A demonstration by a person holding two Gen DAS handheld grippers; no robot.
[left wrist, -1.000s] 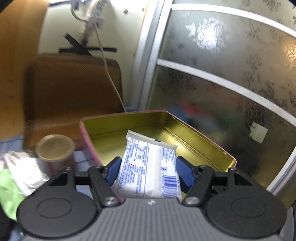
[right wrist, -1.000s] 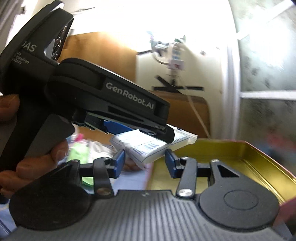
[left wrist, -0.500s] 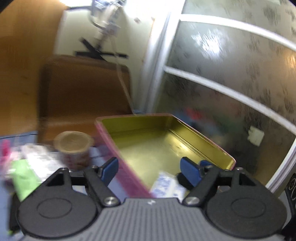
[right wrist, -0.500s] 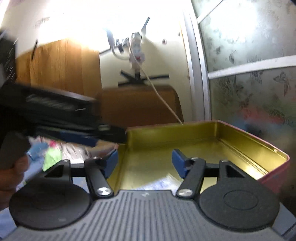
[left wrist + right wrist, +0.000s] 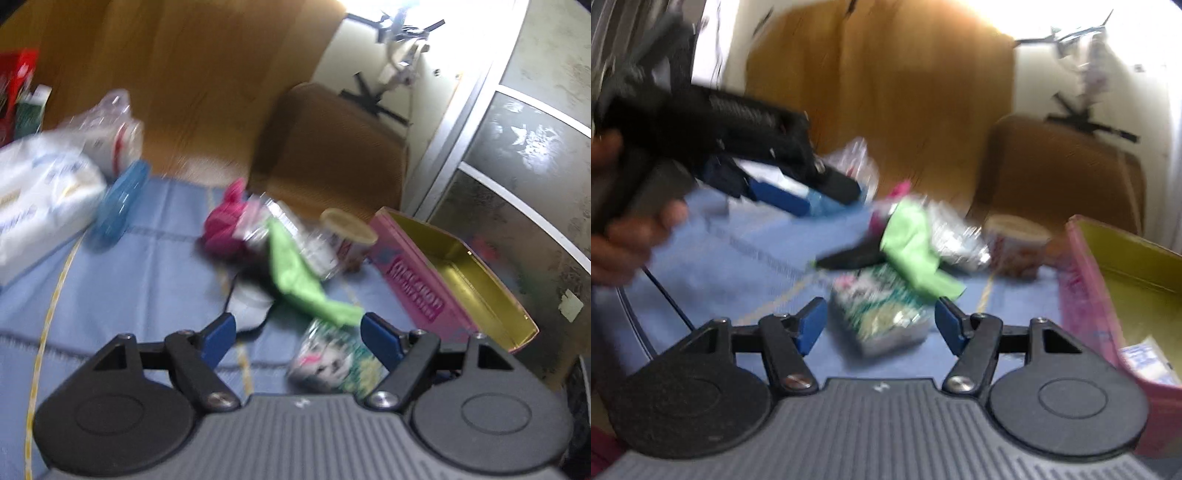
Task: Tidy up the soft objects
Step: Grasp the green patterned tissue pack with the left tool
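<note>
Tissue packet (image 5: 877,308), green-printed, lies on the blue-clothed counter (image 5: 738,266) between the right tool's (image 5: 880,325) opening jaws, untouched; left tool (image 5: 293,338) spread, empty; next: pinch it, carry to pink tin (image 5: 1087,295).

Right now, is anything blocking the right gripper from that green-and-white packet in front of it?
Nothing visible does. The right gripper, its jaws opening and empty, looks straight at the green-and-white packet on the blue cloth. The green rag lies just behind the packet.
</note>
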